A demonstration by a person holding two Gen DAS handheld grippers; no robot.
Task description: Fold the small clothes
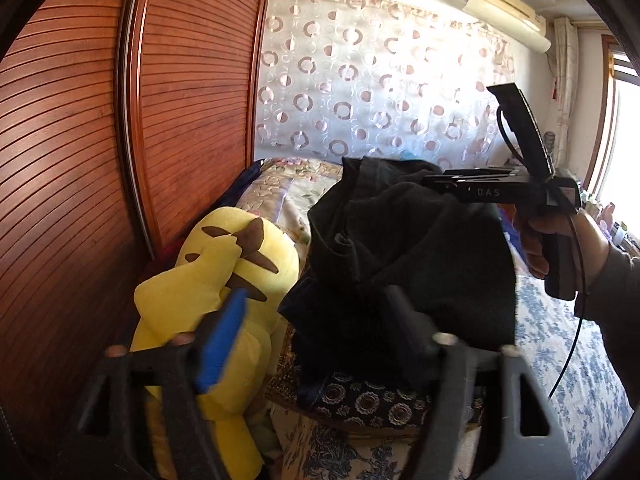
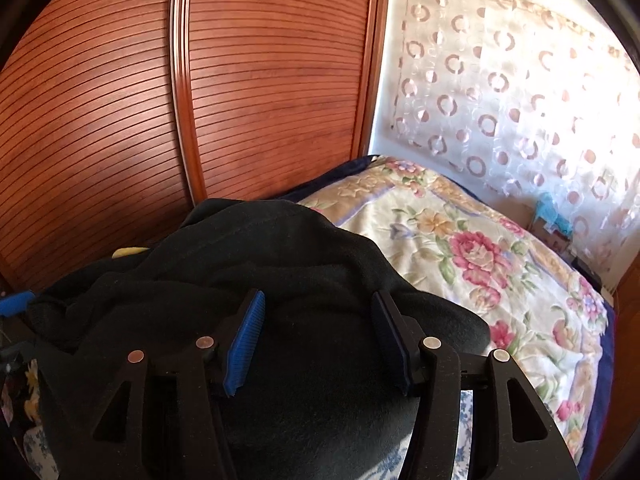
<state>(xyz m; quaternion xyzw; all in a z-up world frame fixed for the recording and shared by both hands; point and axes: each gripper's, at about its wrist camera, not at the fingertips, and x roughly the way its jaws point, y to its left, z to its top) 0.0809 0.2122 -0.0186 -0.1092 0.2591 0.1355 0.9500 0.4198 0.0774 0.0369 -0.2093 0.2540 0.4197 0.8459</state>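
Hanging above the bed (image 2: pixel 460 216), a black garment (image 1: pixel 400 248) is lifted clear, likely to shake it out before folding. Right tongs (image 2: pixel 318 344) sit spread apart with cloth draped between them; left tongs (image 1: pixel 320 340) also gape, one finger behind cloth.

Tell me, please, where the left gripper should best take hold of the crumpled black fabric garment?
Probably its loose lower-left edge, approached from the yellow plush toy's side: the black garment thins to a hanging fold there, within the open left gripper's span; its middle is bunched thick.
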